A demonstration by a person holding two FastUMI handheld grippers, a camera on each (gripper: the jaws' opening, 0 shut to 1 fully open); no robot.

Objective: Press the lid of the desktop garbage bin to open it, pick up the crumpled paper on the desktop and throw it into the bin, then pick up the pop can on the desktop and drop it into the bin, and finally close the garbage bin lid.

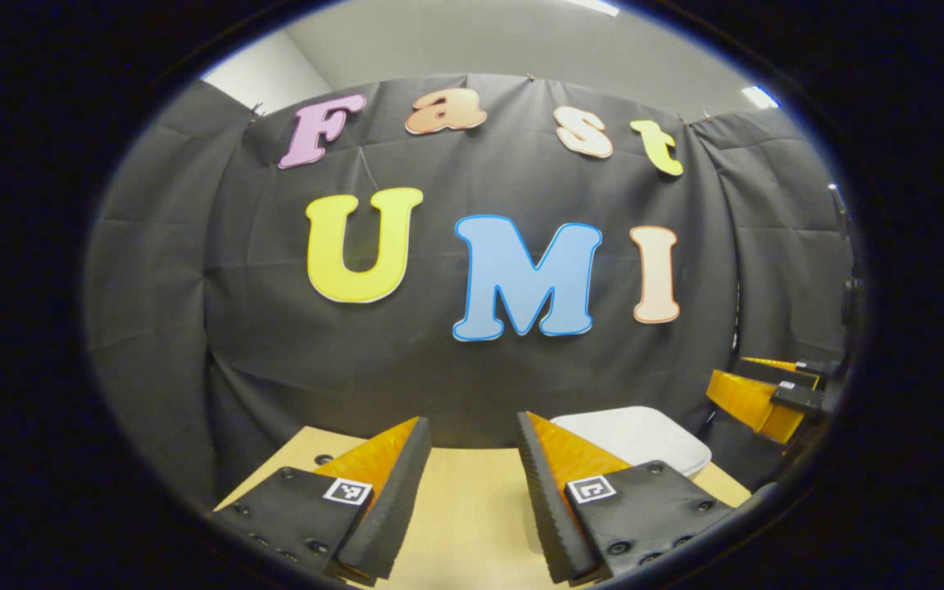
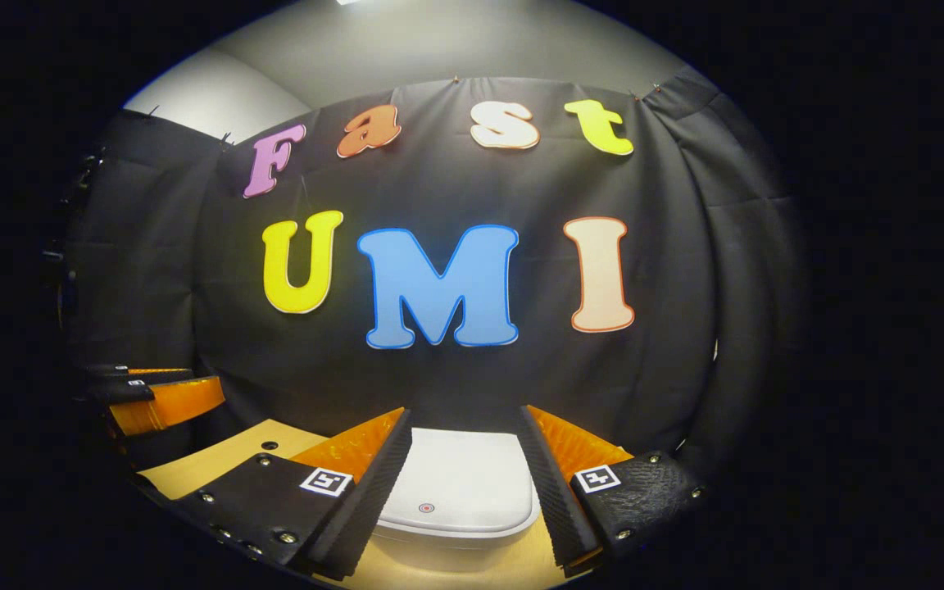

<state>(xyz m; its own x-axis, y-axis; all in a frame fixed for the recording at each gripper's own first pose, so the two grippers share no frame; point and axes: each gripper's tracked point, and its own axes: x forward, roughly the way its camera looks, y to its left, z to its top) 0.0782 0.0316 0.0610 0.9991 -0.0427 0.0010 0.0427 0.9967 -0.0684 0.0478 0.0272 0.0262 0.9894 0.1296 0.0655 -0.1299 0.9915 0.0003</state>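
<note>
Wooden desktop [image 1: 456, 500] w/ shut white bin lid [image 2: 456, 479]; left tongs [image 1: 472, 483] & right tongs [image 2: 464, 475] agape, seemingly empty.

Left gripper [image 1: 472, 483]: fingers spread apart, nothing between them, pointing forward and level. Right gripper [image 2: 464, 483]: fingers likewise parted, empty, pointing forward. Each appears at the far side edge of the other's view, raised alongside it.
</note>
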